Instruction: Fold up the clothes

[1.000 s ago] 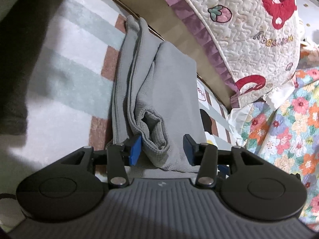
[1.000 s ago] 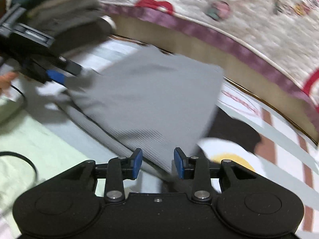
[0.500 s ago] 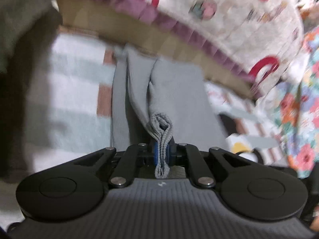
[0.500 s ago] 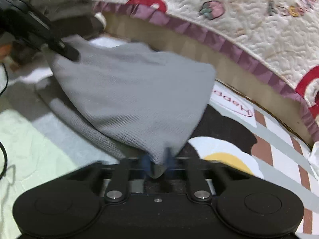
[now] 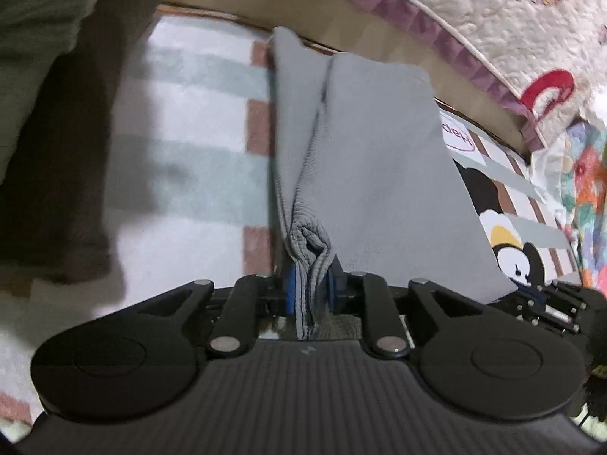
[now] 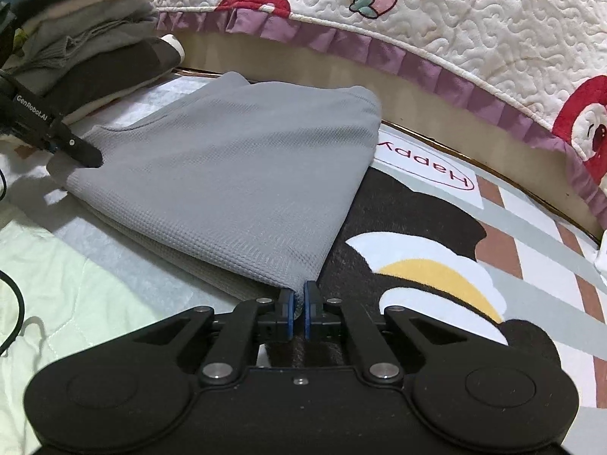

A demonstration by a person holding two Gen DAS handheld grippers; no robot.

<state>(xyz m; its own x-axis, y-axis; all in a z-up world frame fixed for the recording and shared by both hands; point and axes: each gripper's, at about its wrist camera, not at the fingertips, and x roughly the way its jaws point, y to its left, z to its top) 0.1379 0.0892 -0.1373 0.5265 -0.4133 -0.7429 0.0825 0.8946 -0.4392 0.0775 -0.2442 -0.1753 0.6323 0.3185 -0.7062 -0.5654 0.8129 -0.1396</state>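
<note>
You've both grippers, left (image 5: 310, 291) and right (image 6: 298, 310), clamped on the grey garment's (image 6: 242, 174) 6 o'clock corners (next fold, likely).

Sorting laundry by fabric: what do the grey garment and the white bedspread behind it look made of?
Grey folded garment: apparently a waffle-textured knit, matte; a fine grid shows. White strawberry-print bedspread: seemingly quilted cotton, with puffy wavy stitching and a purple ruffle edge.

Dim, soft indoor light — left view blurred, fisheye-bent edges
</note>
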